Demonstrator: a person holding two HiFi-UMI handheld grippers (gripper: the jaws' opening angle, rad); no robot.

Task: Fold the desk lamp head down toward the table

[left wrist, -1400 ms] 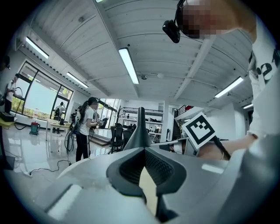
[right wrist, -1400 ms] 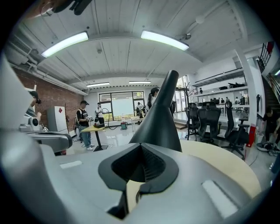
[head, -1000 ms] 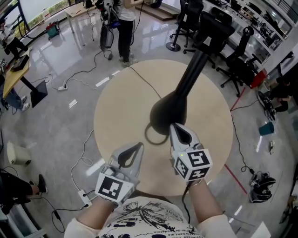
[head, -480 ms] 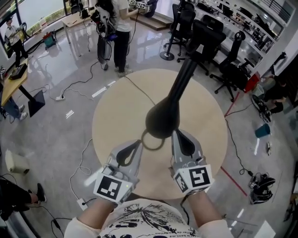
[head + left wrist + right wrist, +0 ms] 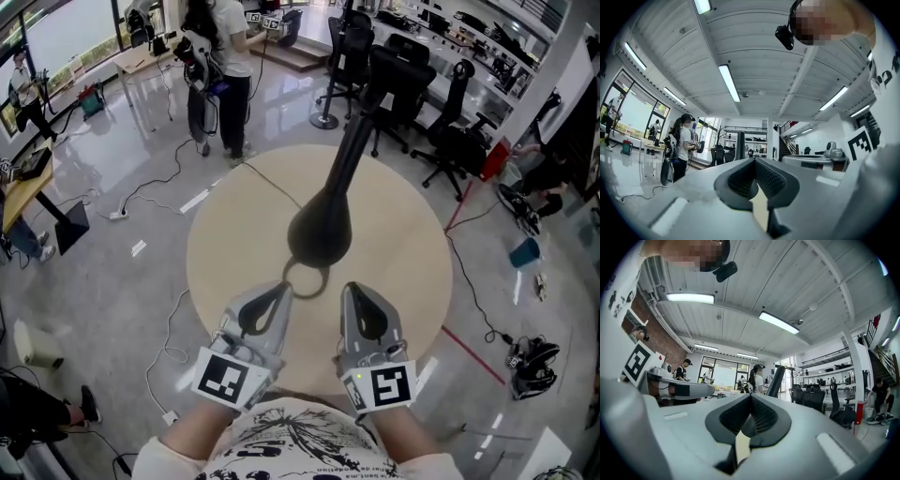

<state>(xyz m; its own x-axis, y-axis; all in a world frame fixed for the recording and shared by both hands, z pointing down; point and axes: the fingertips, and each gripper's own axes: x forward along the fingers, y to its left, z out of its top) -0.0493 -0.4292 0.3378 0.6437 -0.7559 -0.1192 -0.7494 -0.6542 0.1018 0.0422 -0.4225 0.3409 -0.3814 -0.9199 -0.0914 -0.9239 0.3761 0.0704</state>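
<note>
A black desk lamp (image 5: 320,230) stands on the round beige table (image 5: 403,253). Its bulbous lower part rests on the tabletop with a thin ring (image 5: 302,278) at its near side. Its stem (image 5: 352,141) rises toward the camera. Both grippers sit near the table's front edge, short of the lamp and apart from it. My left gripper (image 5: 272,298) is shut and holds nothing, and so is my right gripper (image 5: 358,295). The stem shows as a dark column (image 5: 739,145) past the left gripper (image 5: 754,161). It leans (image 5: 777,379) beyond the right gripper (image 5: 750,397).
A thin cable (image 5: 272,183) runs from the lamp over the table's far edge. Office chairs (image 5: 398,80) stand behind the table, and a person (image 5: 220,56) stands at the back left. Cables and a power strip (image 5: 117,214) lie on the floor.
My right gripper has drawn back from the lamp's lower part toward the near table edge. The left gripper has hardly moved. The head view has shifted, showing more of the room behind.
</note>
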